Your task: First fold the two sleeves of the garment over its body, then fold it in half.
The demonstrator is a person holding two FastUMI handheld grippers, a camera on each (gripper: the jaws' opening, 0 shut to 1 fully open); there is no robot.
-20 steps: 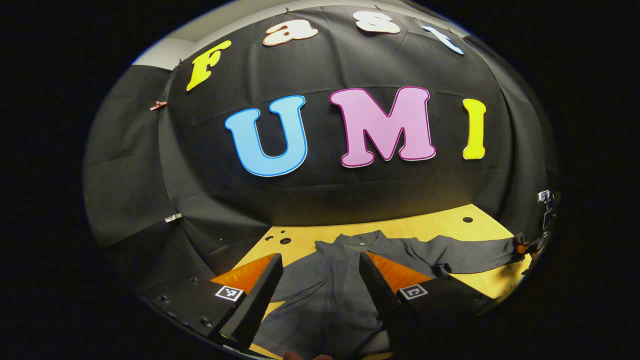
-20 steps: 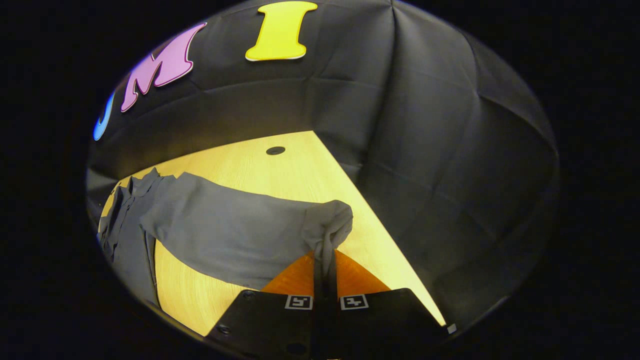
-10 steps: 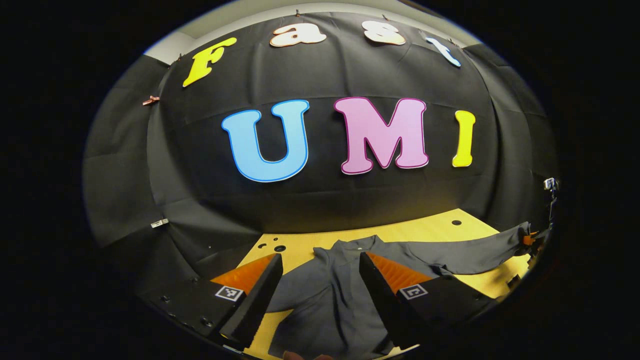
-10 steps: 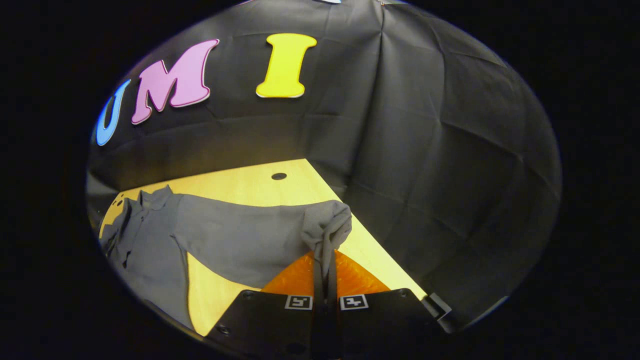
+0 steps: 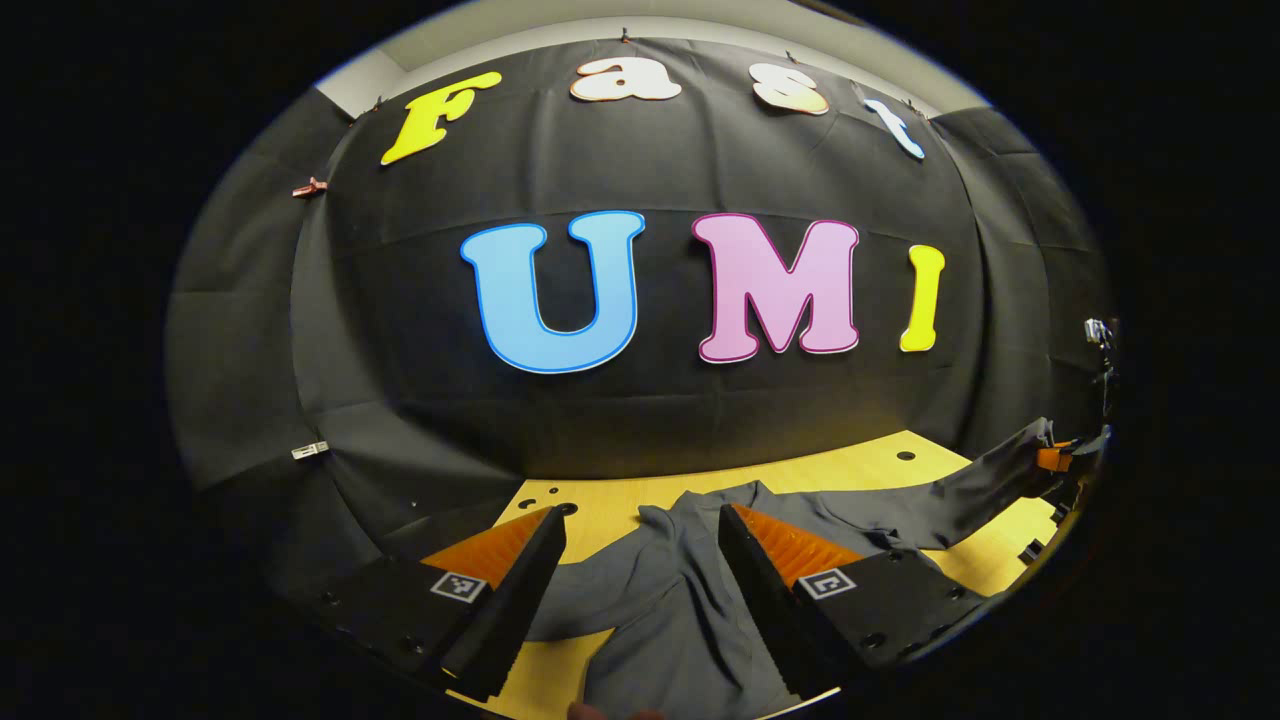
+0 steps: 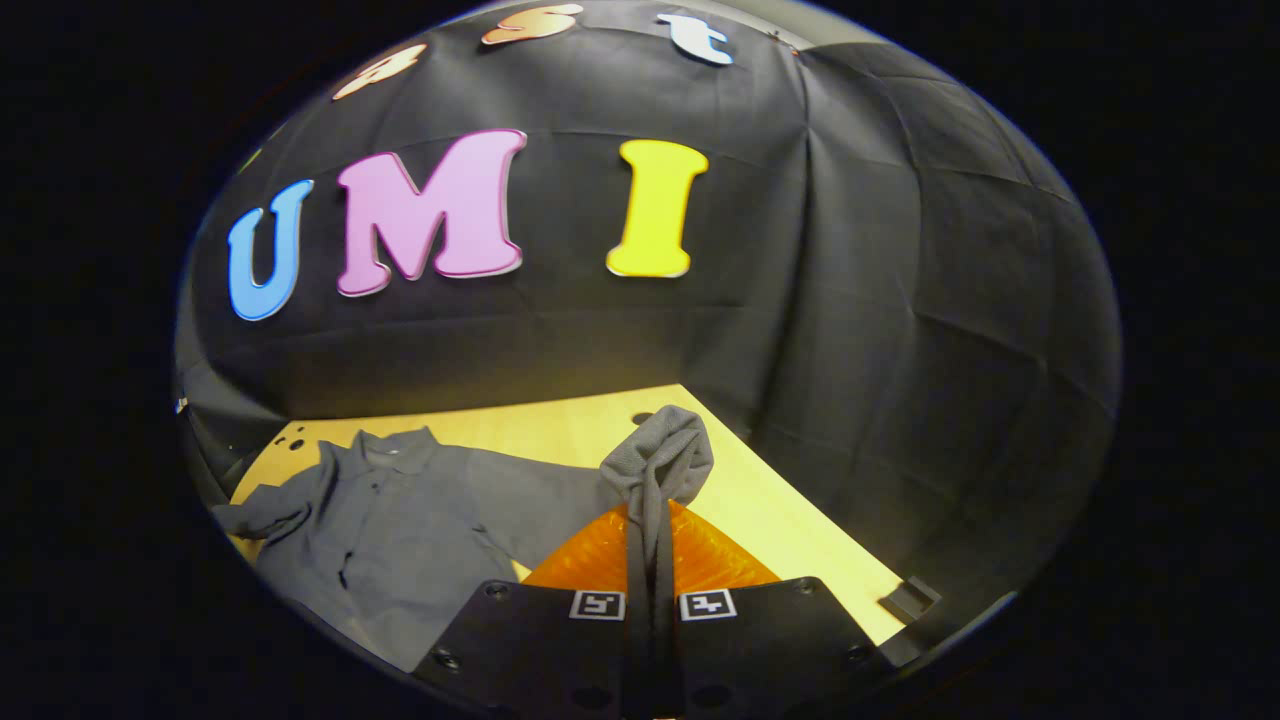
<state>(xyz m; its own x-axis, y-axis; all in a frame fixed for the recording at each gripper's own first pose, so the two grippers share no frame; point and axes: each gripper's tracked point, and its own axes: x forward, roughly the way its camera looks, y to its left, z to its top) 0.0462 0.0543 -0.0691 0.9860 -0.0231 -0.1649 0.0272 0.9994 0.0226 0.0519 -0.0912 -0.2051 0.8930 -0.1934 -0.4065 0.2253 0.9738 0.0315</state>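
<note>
Grey garment [image 6: 400,520] lies on the yellow wooden table [image 6: 790,530], collar toward the far black cloth wall, body spread flat w/ some creases.

Right gripper [image 6: 650,545] — fingers pressed together on the cuff end of one sleeve [image 6: 540,500], the cloth bunched into a knot just above the tips and lifted off the table. From there the sleeve runs left and down to the shoulder of the garment. In the left gripper view the same sleeve [image 5: 960,495] stretches from the body up to the far right, where the right gripper [image 5: 1060,460] grips its end above the table edge.

Left gripper [image 5: 640,560] — fingers set wide apart, nothing between them touching; the garment's [image 5: 680,610] body shows through the gap, below and beyond the tips. Can't tell if the tips touch the cloth. The other sleeve [image 6: 265,520] lies crumpled at the garment's left side, near the table's left edge.

Small round holes in the tabletop: a few at far left [image 5: 560,490], one at far right [image 5: 905,455].
</note>
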